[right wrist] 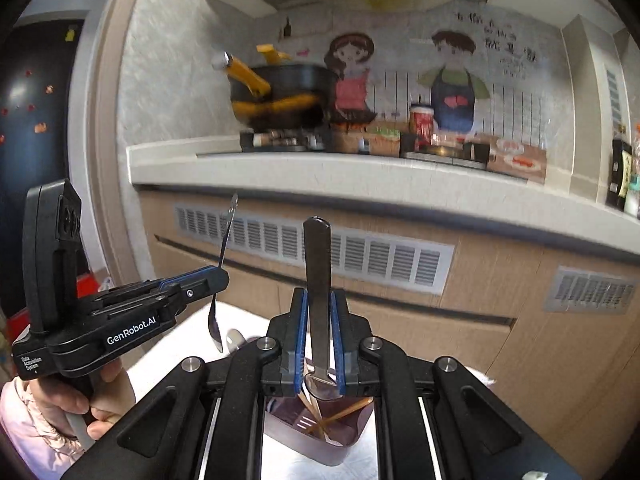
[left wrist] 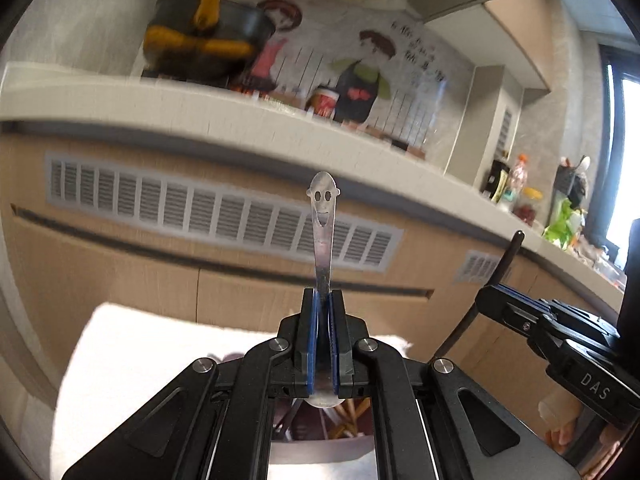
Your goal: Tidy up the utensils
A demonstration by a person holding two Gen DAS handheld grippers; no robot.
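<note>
Left gripper (left wrist: 323,300) clamped on thin steel spoon with smiling-face cutout handle (left wrist: 323,216), handle upward, bowl below the pads. Right gripper (right wrist: 319,300) clamped on plain flat-handled steel spoon (right wrist: 318,276), likewise upright. Both raised above dark plastic utensil holder (right wrist: 332,446) containing wooden chopsticks (right wrist: 344,412), on white cloth (left wrist: 132,360).

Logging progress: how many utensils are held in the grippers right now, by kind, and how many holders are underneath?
Spoons: 2, the smiley-handled spoon in the left gripper and the plain-handled spoon in the right gripper
Utensil holder: 1
Total: 3
</note>
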